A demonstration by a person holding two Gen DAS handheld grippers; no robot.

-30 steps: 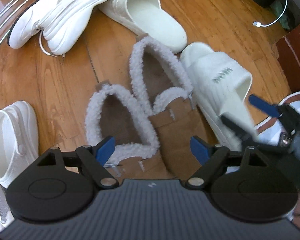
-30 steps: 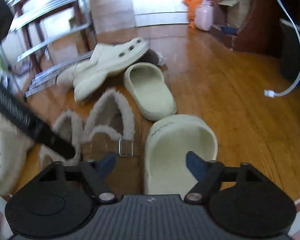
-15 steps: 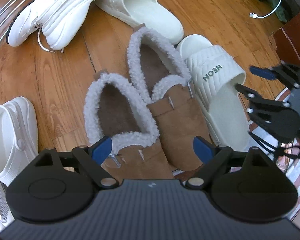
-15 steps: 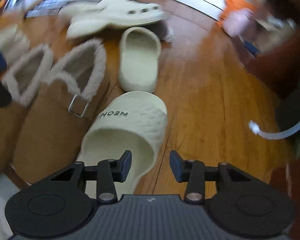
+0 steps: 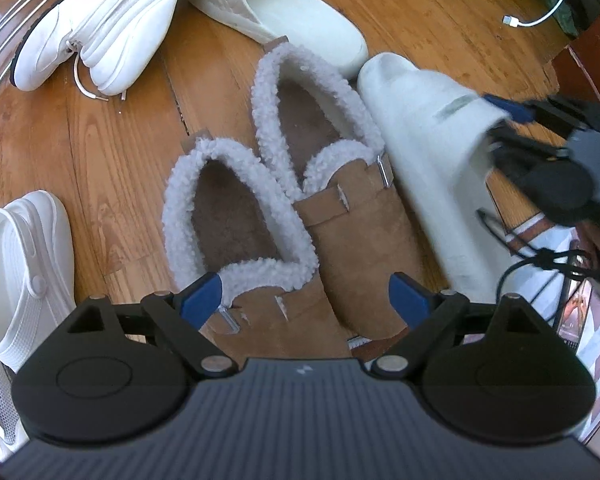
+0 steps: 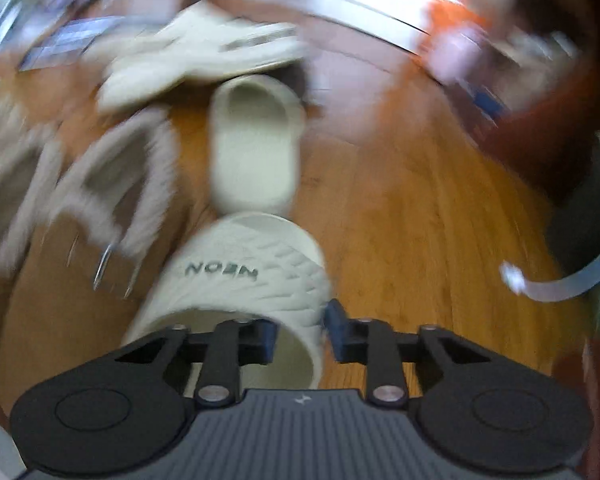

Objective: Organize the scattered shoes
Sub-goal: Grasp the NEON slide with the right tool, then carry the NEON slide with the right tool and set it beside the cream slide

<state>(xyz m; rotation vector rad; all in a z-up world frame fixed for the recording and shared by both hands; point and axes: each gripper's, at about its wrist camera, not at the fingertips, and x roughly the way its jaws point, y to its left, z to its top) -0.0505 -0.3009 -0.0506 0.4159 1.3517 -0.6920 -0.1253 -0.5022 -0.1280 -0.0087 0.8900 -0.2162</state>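
Gripping the strap edge of the white NEON slide [image 6: 248,280] at lower centre of the right wrist view, my right gripper [image 6: 300,332] is clamping it, one finger inside the strap and one outside. In the left wrist view my left gripper [image 5: 304,300] is hanging spread wide above the two brown fleece slippers [image 5: 340,208] at centre frame, holding nothing.
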